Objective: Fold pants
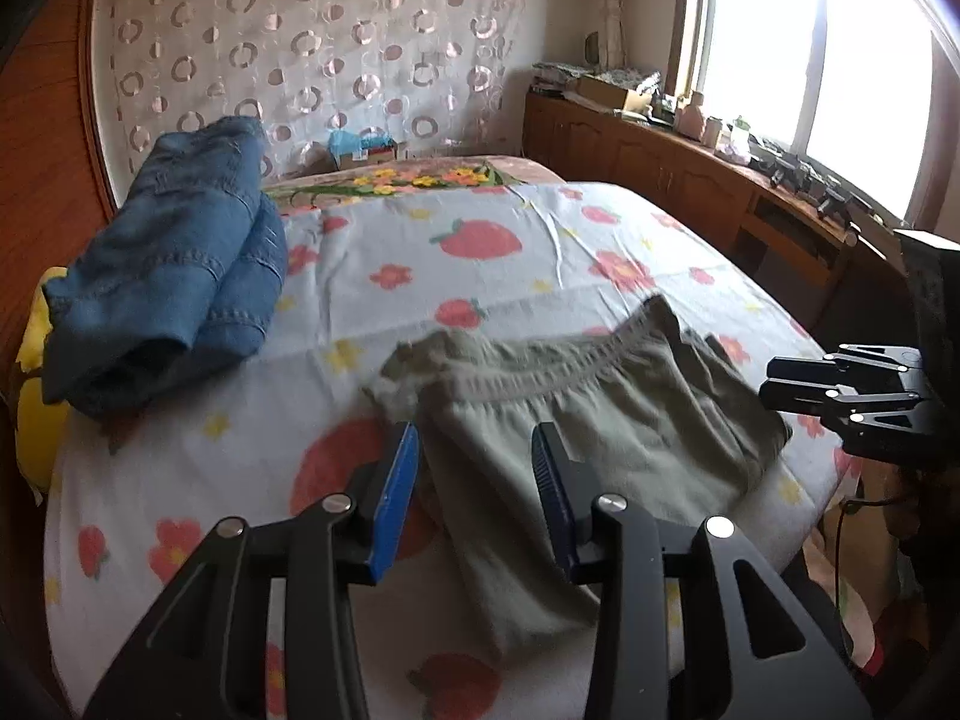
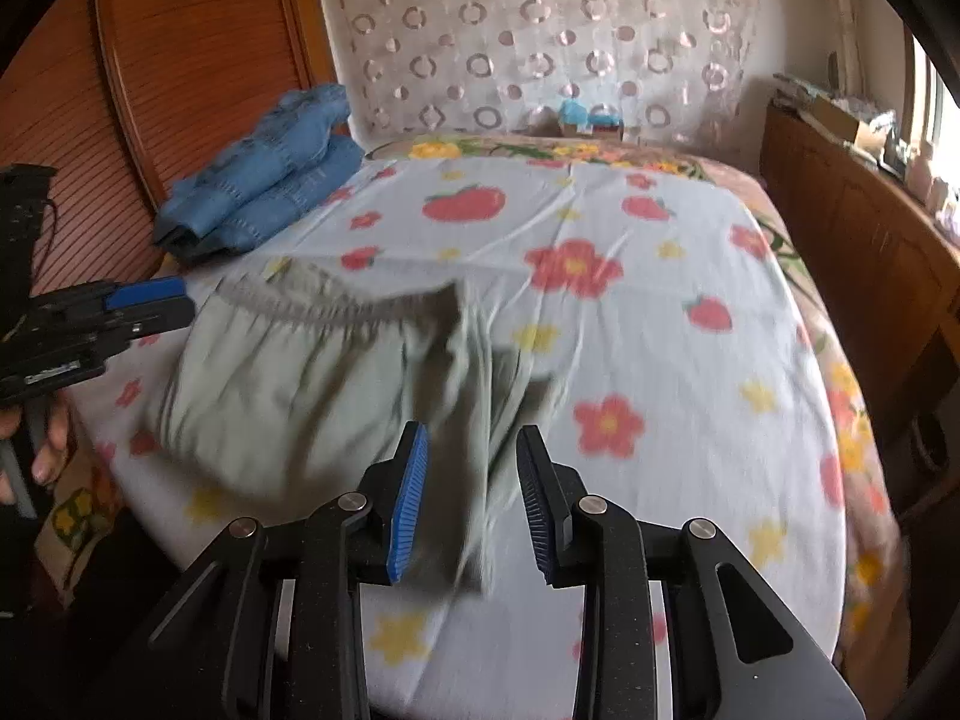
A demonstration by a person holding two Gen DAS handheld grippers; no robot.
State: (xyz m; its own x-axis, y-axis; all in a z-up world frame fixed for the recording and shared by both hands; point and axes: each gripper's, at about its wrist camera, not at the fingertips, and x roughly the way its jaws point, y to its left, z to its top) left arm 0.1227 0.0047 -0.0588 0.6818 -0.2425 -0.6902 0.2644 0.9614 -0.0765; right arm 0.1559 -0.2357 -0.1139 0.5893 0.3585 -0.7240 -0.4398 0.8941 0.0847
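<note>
pants (image 1: 576, 420), olive green, lie on the bed (image 1: 540, 252) with the waistband at the far end and the legs running near. both the left tongs (image 1: 474, 468) and the right tongs (image 2: 471, 474) hover over them, released and empty.

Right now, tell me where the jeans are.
The jeans lie in a pile at the bed's far left in both views, against the wooden headboard, beyond and left of the green pants.
</note>
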